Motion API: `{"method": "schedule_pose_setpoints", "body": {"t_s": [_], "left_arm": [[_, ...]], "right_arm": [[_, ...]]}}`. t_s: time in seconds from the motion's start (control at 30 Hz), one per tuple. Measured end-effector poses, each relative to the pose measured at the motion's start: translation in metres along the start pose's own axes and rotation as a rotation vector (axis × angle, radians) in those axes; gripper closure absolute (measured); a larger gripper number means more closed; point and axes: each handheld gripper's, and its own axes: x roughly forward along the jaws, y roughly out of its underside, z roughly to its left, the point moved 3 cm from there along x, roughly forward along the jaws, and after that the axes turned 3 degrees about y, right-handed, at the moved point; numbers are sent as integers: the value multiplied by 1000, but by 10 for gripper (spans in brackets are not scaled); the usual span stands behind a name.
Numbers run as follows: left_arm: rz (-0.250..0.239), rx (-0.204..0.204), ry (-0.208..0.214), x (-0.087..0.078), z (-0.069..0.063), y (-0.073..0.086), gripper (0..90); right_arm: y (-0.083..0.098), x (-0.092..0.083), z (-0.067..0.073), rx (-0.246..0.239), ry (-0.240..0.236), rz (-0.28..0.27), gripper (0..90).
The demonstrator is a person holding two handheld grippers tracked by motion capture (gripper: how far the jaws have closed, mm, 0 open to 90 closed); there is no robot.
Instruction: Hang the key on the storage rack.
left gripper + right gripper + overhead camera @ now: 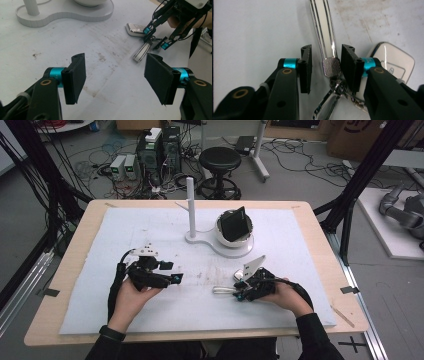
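A key bunch lies on the white mat: a white key fob (392, 62), a long white strip with a chrome rim (322, 30), and a knurled metal end (331, 66) joined to a ring. My right gripper (326, 66) is open and straddles the knurled end, which touches one pad; the other pad stands apart from it. In the high view the right gripper (237, 292) is at the front right, with the strip (220, 290) jutting out to its left. My left gripper (177, 278) hovers to the left, open wide and holding nothing (116, 77). It faces the fob (136, 28).
A white stand (220, 245) with an upright pole (190, 205) sits at the back centre of the mat. Its bowl (247, 232) holds a black slab (234, 225). The wooden table edge (200, 340) runs along the front. Stains mark the mat (100, 56) between the grippers.
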Motion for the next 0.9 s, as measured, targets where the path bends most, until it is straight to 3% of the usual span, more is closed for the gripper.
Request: {"method": "schedule_pose_setpoints", "body": {"t_s": [0.07,0.23,0.5,0.7,0.83,0.9], "left_arm": [[-3,-5,-2,-1,1,0,338],[-14,-8,-9,-5,2,0,338],[-37,-10,-14,-13,4,-3,338],[-55,-13,-15,-19,4,-4,338],[-64,-17,-17,-23,6,-5,338],[-65,-17,-17,-25,7,-4,338]], "right_arm": [[2,-1,-2,17,-4,-3,731],[0,-3,-2,19,16,-2,755],[-25,-20,-7,101,51,-185,756],[-63,-19,-10,136,79,-296,756],[-95,-22,-22,200,108,-392,756],[-100,-22,-24,218,114,-401,756]]}}
